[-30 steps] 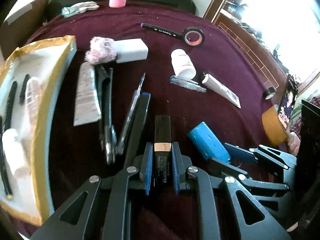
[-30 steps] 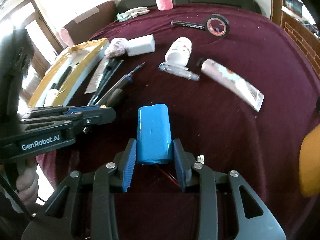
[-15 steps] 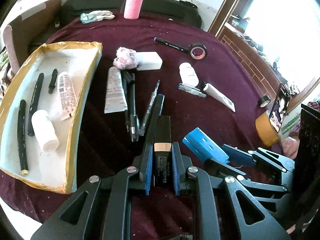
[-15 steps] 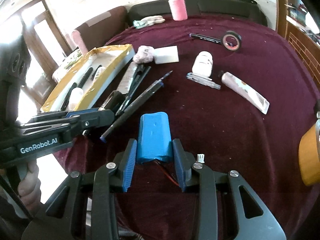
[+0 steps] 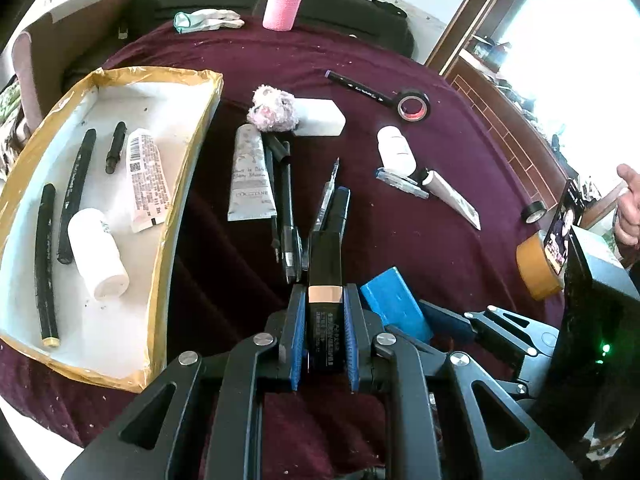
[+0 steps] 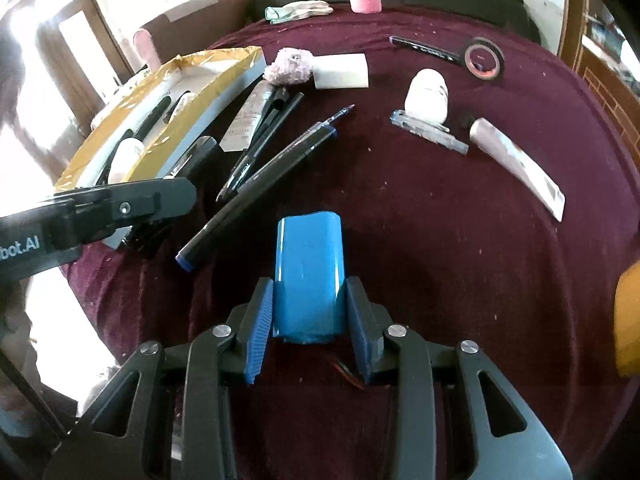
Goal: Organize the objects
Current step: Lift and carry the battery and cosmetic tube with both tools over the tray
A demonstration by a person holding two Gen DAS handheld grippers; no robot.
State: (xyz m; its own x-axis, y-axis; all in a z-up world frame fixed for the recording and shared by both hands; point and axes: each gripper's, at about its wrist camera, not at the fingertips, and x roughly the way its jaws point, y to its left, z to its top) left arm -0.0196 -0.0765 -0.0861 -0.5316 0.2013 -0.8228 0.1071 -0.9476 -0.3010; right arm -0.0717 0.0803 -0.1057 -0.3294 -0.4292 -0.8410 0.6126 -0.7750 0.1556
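Above a table draped in maroon cloth (image 5: 400,60), my left gripper (image 5: 324,332) clamps a slim black tube with a copper band (image 5: 325,280), its blue pads tight against both sides. My right gripper (image 6: 308,320) pinches a blue battery pack (image 6: 309,272) at its lower end, the pack standing up between the pads, red wire showing beneath it. In the left view the same pack (image 5: 394,304) appears just right of my left jaws, with the right gripper's fingers (image 5: 444,322) around it.

To the left lies a white tray edged in gold tape (image 5: 188,128). Inside it rest three black pens (image 5: 76,188), a printed white tube (image 5: 145,180) and a white bottle (image 5: 98,252).

On the cloth beside the tray sit a grey L'Occitane tube (image 5: 250,176), black pens (image 5: 285,200), a fluffy pink puff (image 5: 274,110) touching a white block (image 5: 320,118), a second white bottle (image 5: 396,150), a clear pen (image 5: 402,182), a pale tube (image 5: 452,194) and a roll of black tape (image 5: 413,104). A pink bottle (image 5: 284,0) stands at the far edge.
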